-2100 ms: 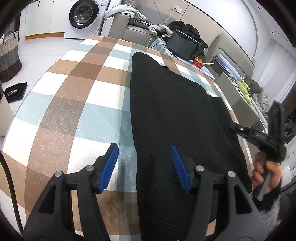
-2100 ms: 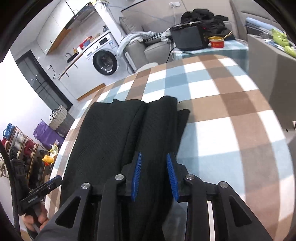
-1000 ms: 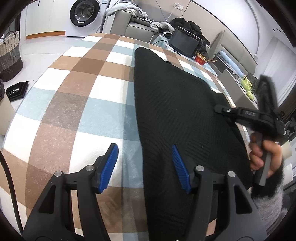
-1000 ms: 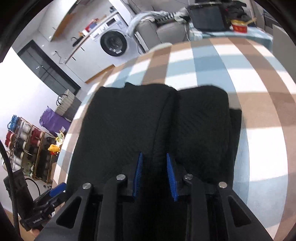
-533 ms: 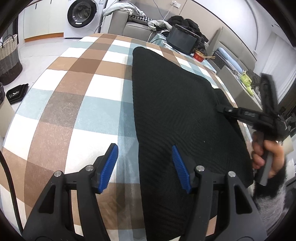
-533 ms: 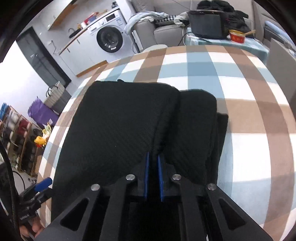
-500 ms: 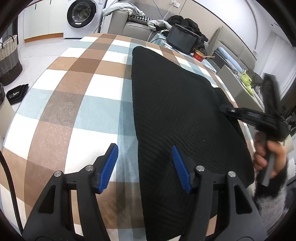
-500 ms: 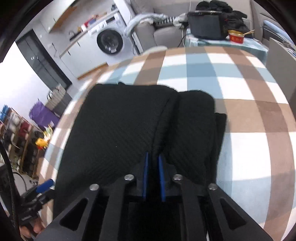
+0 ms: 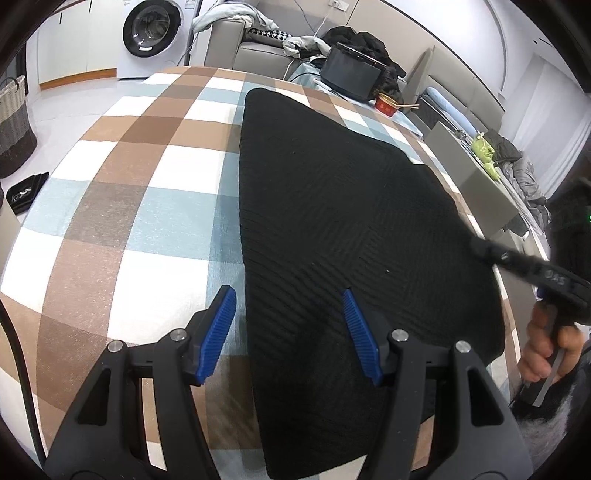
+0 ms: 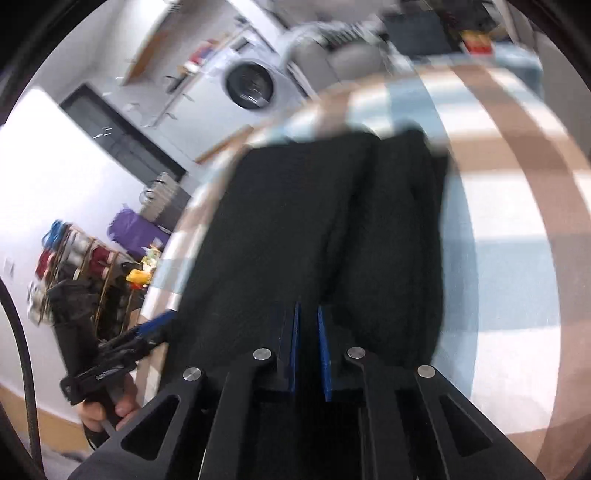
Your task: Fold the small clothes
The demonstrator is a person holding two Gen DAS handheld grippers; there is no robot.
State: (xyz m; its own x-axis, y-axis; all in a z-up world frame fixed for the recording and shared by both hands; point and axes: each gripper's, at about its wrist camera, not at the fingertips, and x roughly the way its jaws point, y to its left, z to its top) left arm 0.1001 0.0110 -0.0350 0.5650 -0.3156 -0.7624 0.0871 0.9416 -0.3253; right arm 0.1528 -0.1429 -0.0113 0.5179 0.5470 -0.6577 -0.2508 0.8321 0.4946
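Note:
A black knit garment [image 9: 332,206] lies spread on a checked tablecloth [image 9: 140,177]. My left gripper [image 9: 288,325] is open just above the garment's near left edge, one blue pad over the cloth, the other over the knit. My right gripper [image 10: 307,332] is shut on a raised ridge of the garment [image 10: 295,229] and lifts it; this view is motion-blurred. In the left wrist view the right gripper [image 9: 480,249] reaches in from the right and meets the garment's right edge. In the right wrist view the left gripper [image 10: 147,328] shows at the lower left.
A black box [image 9: 351,77] and a red bowl [image 9: 386,105] stand beyond the table's far edge. A sofa with clothes [image 9: 258,40] and a washing machine [image 9: 151,33] are behind. A grey chair back [image 9: 476,184] stands to the right, a wicker basket [image 9: 14,125] on the floor left.
My right gripper has closed from slightly open onto the garment's ridge and now pulls it up and toward me. The left gripper has stayed open in nearly the same place.

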